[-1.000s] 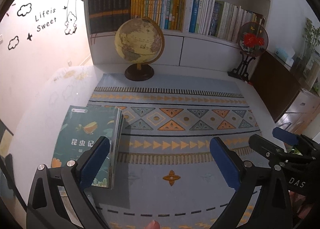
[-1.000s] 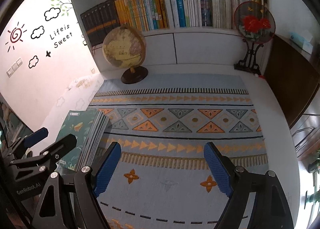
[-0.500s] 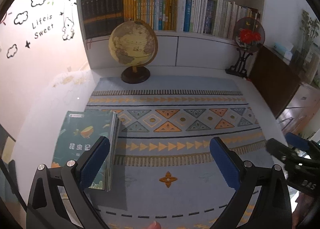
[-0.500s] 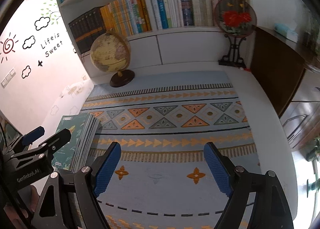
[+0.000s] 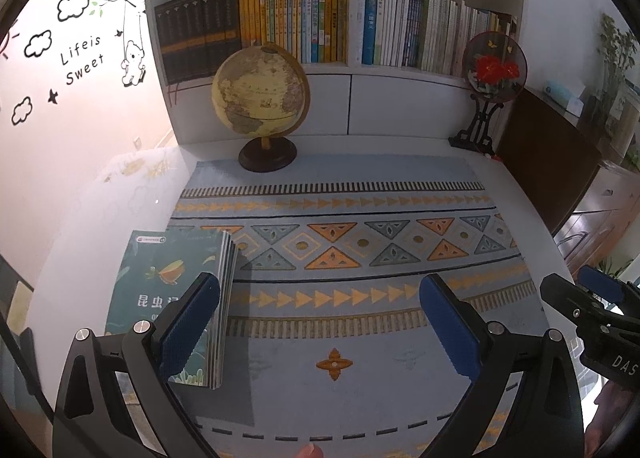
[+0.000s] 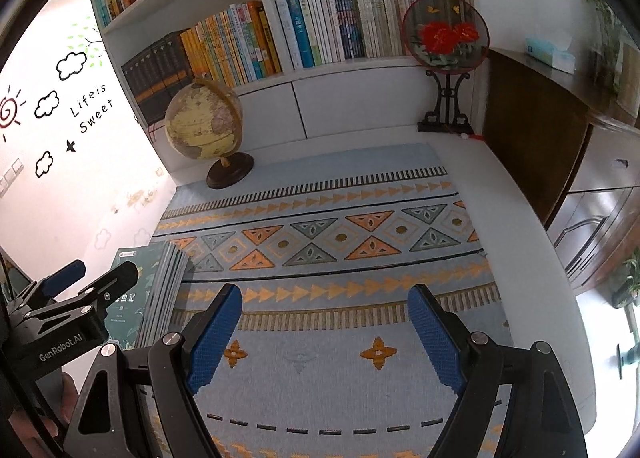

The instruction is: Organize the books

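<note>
Both claws were wide apart and held nothing. The left claw (image 5: 320, 322) hung over a blue mat (image 5: 360, 358) with orange and grey triangles on it. Its two blue pads (image 5: 448, 328) pointed forward and down at the mat. A small pile of thin books (image 5: 172, 290) lay flat under the left pad of this claw, at the mat's left edge. The top book had a dark green cover with white words on it. The left pad was over the right edge of the pile, but it was hard to tell if it touched the books. The right claw (image 6: 326, 332) was also over the mat, with only bare mat between its pads. From the right claw, the pile of books (image 6: 156, 294) lay off to the left, just past its left pad. The left claw (image 6: 76, 286) showed there too, over the near end of the pile. Far ahead of both claws stood a yellow globe (image 5: 260, 92) on a dark round foot, at the far edge of the mat. Behind the globe was a white shelf (image 5: 352, 74) full of standing books. To the right of the shelf stood a round fan with red flowers (image 5: 495, 68) on a black stand.
</note>
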Demonstrator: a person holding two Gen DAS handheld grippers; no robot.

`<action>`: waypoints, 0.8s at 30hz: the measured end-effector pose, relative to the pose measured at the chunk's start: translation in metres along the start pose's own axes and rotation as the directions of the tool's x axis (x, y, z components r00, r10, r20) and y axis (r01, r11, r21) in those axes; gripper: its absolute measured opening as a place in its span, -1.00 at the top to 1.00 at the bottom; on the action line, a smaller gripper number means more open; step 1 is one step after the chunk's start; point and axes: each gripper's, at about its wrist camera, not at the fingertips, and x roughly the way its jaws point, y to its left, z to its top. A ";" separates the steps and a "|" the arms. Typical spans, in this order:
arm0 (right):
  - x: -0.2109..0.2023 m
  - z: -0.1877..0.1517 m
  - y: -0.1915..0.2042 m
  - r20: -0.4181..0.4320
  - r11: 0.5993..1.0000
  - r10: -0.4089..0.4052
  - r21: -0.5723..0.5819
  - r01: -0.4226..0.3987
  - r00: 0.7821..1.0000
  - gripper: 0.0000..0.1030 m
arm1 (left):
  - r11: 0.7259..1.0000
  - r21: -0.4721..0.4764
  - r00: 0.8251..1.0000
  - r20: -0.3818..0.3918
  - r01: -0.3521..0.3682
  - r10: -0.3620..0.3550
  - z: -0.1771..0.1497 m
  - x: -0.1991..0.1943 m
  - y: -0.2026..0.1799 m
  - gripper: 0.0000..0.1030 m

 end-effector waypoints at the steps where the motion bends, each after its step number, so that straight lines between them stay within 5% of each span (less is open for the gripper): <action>1: 0.001 0.000 0.001 0.000 1.000 0.001 -0.003 -0.001 1.000 -0.62 | 1.000 -0.001 1.000 0.002 -0.003 0.003 0.000 0.000 0.000 -0.95; 24: 0.012 0.003 0.006 -0.017 0.999 0.018 -0.033 -0.018 1.000 -0.62 | 1.000 -0.025 1.000 -0.026 -0.018 0.017 -0.002 0.005 0.002 -0.95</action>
